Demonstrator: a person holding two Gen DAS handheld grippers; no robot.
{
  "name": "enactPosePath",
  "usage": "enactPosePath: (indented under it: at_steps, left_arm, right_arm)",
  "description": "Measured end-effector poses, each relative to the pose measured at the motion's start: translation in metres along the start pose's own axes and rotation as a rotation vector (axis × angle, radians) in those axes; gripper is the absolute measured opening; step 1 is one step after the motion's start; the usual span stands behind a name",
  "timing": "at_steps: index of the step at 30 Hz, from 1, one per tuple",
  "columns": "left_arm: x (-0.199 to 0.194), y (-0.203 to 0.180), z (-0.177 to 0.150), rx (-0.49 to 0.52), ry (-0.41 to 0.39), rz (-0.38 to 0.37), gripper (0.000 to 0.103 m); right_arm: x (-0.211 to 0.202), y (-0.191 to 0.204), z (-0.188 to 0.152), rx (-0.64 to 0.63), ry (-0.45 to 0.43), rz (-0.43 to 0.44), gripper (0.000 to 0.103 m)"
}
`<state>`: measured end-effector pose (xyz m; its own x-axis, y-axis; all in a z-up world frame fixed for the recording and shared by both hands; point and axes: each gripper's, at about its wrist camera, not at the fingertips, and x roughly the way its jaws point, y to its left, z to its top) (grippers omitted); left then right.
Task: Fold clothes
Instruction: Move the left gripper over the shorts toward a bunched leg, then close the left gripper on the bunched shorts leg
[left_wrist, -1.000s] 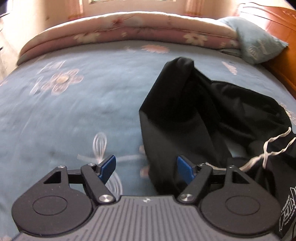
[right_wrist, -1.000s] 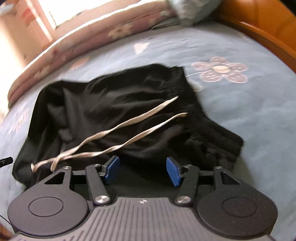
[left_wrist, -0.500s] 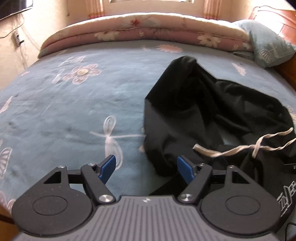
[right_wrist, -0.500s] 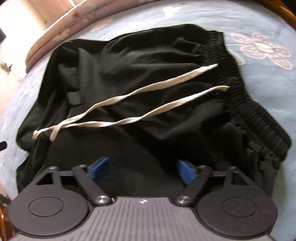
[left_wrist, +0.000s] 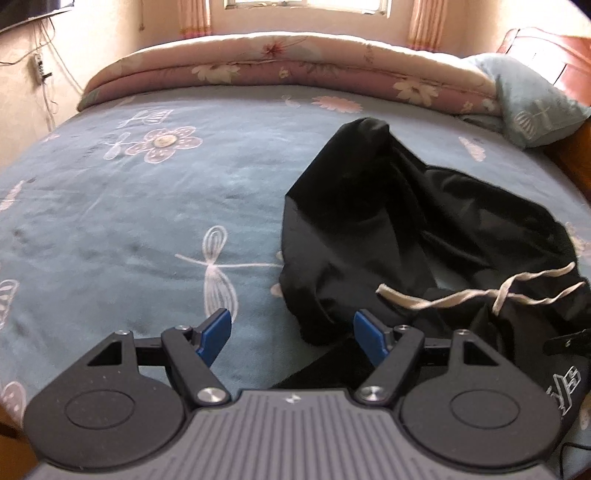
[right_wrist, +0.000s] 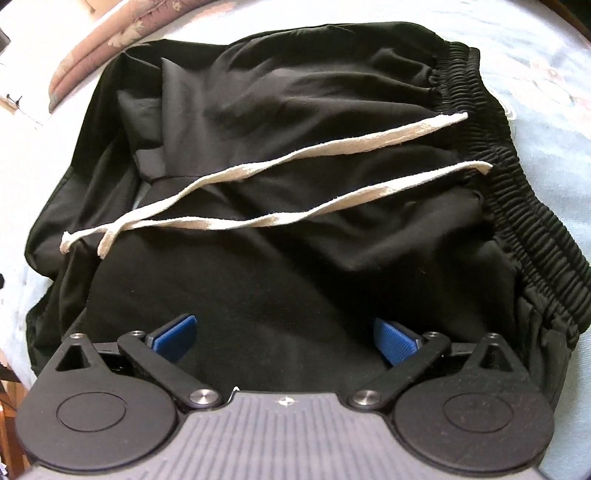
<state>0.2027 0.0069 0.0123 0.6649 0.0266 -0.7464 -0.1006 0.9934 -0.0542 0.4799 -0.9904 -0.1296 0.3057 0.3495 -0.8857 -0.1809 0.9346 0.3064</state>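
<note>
Black shorts (left_wrist: 388, 221) lie crumpled on the blue flowered sheet (left_wrist: 147, 221), with a cream drawstring (left_wrist: 461, 295) trailing across them. My left gripper (left_wrist: 290, 321) is open and holds nothing. Its right finger hangs over the near edge of the cloth. In the right wrist view the shorts (right_wrist: 295, 92) fill the frame, with the gathered waistband (right_wrist: 517, 192) on the right and the drawstring (right_wrist: 295, 162) crossing the middle. My right gripper (right_wrist: 284, 325) points down over the cloth, and its jaws are opening. The fabric lies below the gap, and the pads do not press on it.
A folded pink flowered quilt (left_wrist: 277, 62) lies along the far side of the bed. A pale blue pillow (left_wrist: 532, 107) leans on the wooden headboard (left_wrist: 546, 48) at the right. The sheet to the left of the shorts is bare. The bed's edge runs along the bottom left.
My right gripper's jaws have spread much wider, and it has tipped down closer over the shorts. My left gripper has drawn back, so more of the bed shows. The drawstring's end now lies further left.
</note>
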Motion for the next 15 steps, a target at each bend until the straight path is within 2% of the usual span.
enactPosePath:
  at_steps: [6,11,14,15]
  left_arm:
    - [0.033,0.018,0.013,-0.019,0.023,-0.147,0.074]
    - [0.068,0.033,0.012,0.045,0.088,-0.245,0.072]
    - [0.078,0.041,0.013,0.056,0.104,-0.352,0.069]
    - [0.081,0.044,0.014,0.053,0.103,-0.385,0.063]
  right_arm:
    - [0.002,0.007,-0.003,-0.003,-0.011,-0.061,0.103]
    - [0.011,0.022,-0.002,-0.037,-0.002,-0.161,0.103]
    - [0.016,0.03,-0.002,-0.031,-0.004,-0.22,0.103]
    - [0.017,0.031,-0.002,-0.021,-0.006,-0.235,0.103]
